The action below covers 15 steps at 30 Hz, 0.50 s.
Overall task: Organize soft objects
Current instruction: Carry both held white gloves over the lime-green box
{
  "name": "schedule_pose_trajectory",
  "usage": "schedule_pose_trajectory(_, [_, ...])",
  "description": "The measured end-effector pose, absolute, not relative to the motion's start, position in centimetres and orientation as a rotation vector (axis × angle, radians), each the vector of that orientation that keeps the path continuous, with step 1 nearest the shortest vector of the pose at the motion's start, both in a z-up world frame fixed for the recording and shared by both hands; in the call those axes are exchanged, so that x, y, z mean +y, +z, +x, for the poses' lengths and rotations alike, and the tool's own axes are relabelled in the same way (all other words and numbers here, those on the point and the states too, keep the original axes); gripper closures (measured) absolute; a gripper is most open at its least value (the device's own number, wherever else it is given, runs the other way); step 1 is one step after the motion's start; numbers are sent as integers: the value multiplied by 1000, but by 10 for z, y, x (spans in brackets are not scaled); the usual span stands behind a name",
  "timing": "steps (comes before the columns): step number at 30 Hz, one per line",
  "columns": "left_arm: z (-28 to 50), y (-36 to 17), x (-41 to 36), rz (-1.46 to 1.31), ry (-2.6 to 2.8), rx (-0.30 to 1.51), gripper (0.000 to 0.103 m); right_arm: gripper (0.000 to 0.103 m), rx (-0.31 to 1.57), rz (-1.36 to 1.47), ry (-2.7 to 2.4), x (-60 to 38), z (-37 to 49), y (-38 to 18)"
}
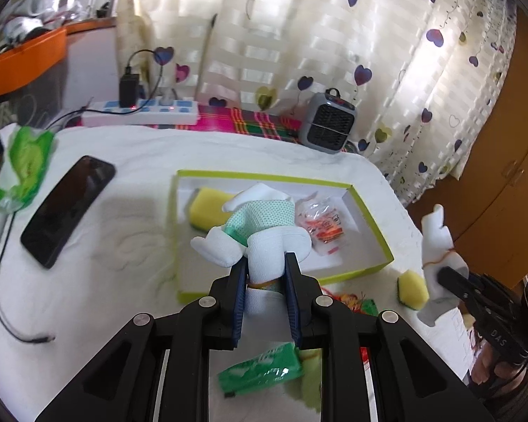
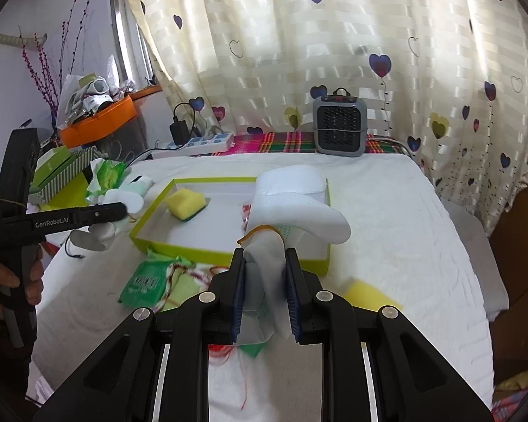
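Two white sock bundles up in the air, one per gripper: left gripper (image 1: 265, 263) clamped on the rubber-banded left bundle (image 1: 260, 235), right gripper (image 2: 265, 260) pinching the right bundle (image 2: 292, 204). Both above the one lime-edged box (image 1: 369, 207). Inside: one yellow sponge (image 2: 186, 204), one clear packet (image 1: 320, 225). Second sponge (image 1: 412, 288) outside on the white towel (image 2: 404, 232). One phone (image 1: 67, 207), one grey heater (image 2: 339, 125).
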<state>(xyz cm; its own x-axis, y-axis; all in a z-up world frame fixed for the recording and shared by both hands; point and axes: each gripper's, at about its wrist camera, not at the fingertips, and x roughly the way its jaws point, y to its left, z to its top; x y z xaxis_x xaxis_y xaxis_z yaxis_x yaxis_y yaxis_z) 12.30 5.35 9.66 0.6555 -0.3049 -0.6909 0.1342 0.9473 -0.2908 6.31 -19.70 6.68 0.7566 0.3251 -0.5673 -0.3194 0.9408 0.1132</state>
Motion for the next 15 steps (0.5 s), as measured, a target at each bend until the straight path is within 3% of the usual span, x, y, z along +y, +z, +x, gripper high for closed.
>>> schedule_pose_trajectory(15, [188,75,19,-206,-302,903,84,81,719,-44,349,-191,138,53])
